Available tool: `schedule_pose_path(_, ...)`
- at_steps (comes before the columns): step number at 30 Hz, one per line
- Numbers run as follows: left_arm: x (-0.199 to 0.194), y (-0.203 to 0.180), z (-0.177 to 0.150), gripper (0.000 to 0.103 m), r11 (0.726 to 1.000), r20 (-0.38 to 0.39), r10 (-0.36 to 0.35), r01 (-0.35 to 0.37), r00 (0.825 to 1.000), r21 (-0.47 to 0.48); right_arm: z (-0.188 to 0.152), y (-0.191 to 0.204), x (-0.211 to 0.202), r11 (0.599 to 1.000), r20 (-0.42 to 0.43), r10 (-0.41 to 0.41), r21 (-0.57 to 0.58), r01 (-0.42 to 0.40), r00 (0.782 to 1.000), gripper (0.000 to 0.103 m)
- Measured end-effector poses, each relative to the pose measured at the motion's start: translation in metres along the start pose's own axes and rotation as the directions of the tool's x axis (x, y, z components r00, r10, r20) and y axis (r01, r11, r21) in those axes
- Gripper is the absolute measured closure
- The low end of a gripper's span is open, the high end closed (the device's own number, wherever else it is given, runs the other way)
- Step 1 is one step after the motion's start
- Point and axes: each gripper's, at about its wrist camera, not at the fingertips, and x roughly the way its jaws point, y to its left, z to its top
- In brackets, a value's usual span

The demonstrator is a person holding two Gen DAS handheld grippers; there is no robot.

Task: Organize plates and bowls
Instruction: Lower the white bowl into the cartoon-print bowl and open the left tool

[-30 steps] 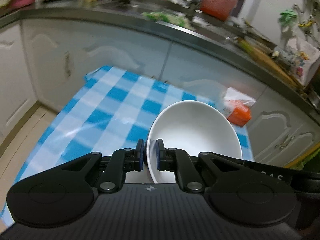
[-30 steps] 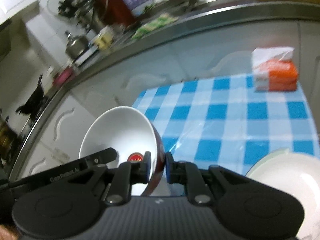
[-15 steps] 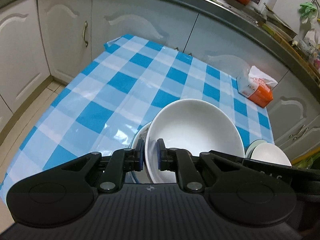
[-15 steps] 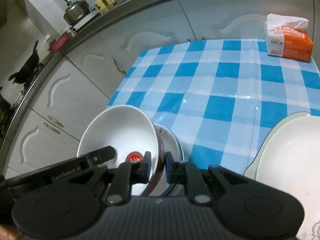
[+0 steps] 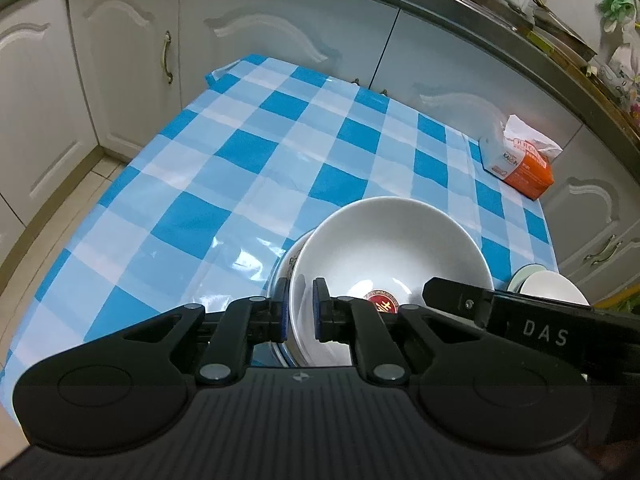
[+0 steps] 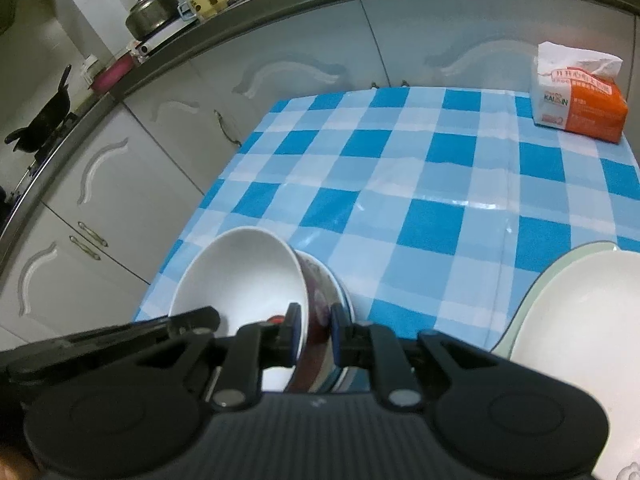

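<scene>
Both grippers hold one white bowl [image 5: 392, 256] with a dark red outside [image 6: 316, 300] and a red seal mark inside. My left gripper [image 5: 299, 309] is shut on its left rim. My right gripper [image 6: 314, 330] is shut on its right rim. The bowl sits tilted in a second bowl [image 5: 286, 268] on the blue checked tablecloth [image 5: 224, 184]. A stack of white plates [image 6: 580, 312] lies to the right, also in the left wrist view [image 5: 552, 286].
An orange and white tissue pack [image 6: 576, 92] lies at the table's far right corner. White kitchen cabinets [image 5: 120, 60] and a countertop [image 6: 248, 12] with pots run behind and left of the table.
Both grippers have lowered the bowl from mid-air down onto the bowl on the table. The views now look down at the table.
</scene>
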Motion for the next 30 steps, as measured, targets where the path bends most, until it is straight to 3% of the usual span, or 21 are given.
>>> schedule_pose_path(5,-0.001,-0.001,-0.001,0.094,1.0,-0.018,-0.003,0.003,1.0,0.005,0.0,0.004,0.001,1.0,0.001,-0.003,-0.026,0.003,1.0,0.086)
schedule_pose_path(10,-0.005,0.0,-0.002,0.094,1.0,-0.019,-0.001,0.001,1.0,0.009,0.0,0.005,-0.003,1.0,0.005,0.016,-0.022,-0.015,1.0,0.074)
schedule_pose_path(11,-0.007,0.0,-0.001,0.093,1.0,-0.008,-0.002,0.002,1.0,0.007,0.0,0.007,-0.005,0.999,0.016,0.009,-0.031,-0.008,1.0,0.067)
schedule_pose_path(13,-0.011,0.0,0.001,0.093,1.0,0.008,0.013,-0.013,1.0,0.025,0.002,0.012,-0.012,0.996,0.063,-0.036,-0.079,0.041,0.997,0.032)
schedule_pose_path(16,-0.013,0.005,0.004,0.092,0.999,0.008,0.03,-0.031,1.0,0.027,0.006,0.013,-0.018,0.99,0.1,-0.058,-0.123,0.07,0.993,0.03)
schedule_pose_path(19,-0.013,0.011,0.004,0.082,0.999,0.006,0.043,-0.043,0.999,0.017,0.009,0.003,-0.018,0.995,0.1,-0.048,-0.081,0.056,0.994,0.028)
schedule_pose_path(24,-0.014,0.017,0.0,0.078,0.999,0.001,0.053,-0.053,0.999,0.008,0.006,-0.012,-0.018,0.997,0.099,-0.076,-0.014,0.078,0.992,0.025)
schedule_pose_path(27,-0.016,0.016,-0.004,0.068,0.998,0.007,0.052,-0.052,0.999,0.02,-0.001,-0.016,-0.024,0.994,0.115,-0.105,-0.007,0.107,0.988,0.025)
schedule_pose_path(29,-0.019,0.014,-0.006,0.051,0.999,0.008,0.032,-0.033,0.999,0.032,-0.006,-0.018,-0.029,0.993,0.125,-0.12,-0.003,0.121,0.985,0.024)
schedule_pose_path(30,-0.021,0.013,-0.007,0.049,0.999,0.01,0.024,-0.025,1.0,0.038,-0.009,-0.02,-0.032,0.992,0.126,-0.125,0.003,0.126,0.984,0.024)
